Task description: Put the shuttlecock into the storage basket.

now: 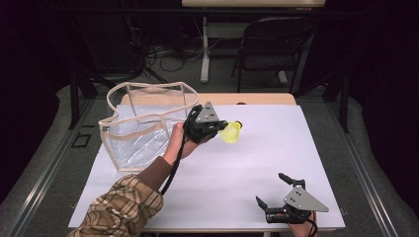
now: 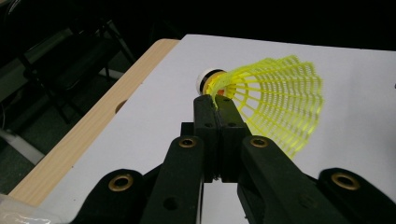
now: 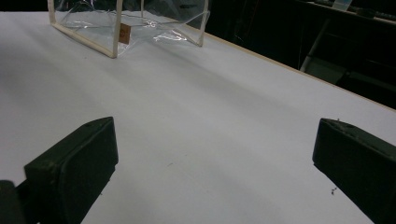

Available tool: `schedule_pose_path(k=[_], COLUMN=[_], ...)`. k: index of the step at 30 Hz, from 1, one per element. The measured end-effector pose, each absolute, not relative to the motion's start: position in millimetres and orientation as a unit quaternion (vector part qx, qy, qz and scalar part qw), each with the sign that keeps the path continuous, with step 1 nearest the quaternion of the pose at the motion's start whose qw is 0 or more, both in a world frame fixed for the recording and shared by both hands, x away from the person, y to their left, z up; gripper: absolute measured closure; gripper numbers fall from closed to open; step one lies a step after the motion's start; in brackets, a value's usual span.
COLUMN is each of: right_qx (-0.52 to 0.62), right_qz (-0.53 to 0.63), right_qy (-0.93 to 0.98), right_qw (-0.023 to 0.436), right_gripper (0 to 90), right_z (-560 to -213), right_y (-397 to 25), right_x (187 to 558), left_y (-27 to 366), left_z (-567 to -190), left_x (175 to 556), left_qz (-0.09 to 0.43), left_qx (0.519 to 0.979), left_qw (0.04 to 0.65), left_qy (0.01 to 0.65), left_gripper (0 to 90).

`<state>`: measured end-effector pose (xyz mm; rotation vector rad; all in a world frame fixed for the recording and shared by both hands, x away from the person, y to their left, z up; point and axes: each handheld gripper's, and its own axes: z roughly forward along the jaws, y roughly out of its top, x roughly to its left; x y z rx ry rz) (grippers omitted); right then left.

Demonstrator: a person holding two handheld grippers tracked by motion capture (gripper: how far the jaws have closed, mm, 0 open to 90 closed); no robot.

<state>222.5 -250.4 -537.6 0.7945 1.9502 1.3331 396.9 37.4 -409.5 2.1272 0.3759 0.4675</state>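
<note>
A yellow plastic shuttlecock [image 1: 231, 132] with a white cork tip is held just above the white table, right of the bag. My left gripper [image 1: 221, 126] is shut on the shuttlecock [image 2: 275, 100], its jaws pinching the skirt's rim near the cork. A clear plastic bag [image 1: 143, 122] with beige trim stands open at the table's back left, and the bag [image 3: 126, 23] also shows far off in the right gripper view. My right gripper [image 1: 272, 191] rests at the table's front right edge, open, with nothing between its fingers [image 3: 70, 170].
The white table [image 1: 276, 148] has a wooden strip along its far edge [image 1: 257, 98]. Behind it stand a black folding chair [image 1: 269, 42] and a table leg with cables on the floor. Dark padding borders both sides.
</note>
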Motion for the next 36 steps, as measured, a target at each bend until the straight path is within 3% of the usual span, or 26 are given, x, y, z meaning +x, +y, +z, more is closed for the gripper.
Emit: schedule_pose_path(k=[36], right_qx=[0.306], right_qz=[0.507], right_qy=[0.74], right_qw=[0.317], right_gripper=[0.0], right_z=[-538.3], right_y=[-249.9], right_x=[222.5], left_y=[42.7], left_z=[-369.9], left_x=[408.7], left_qz=[0.193], left_qx=[0.852], left_qw=[0.465], left_qy=[0.143], left_gripper=[89.6])
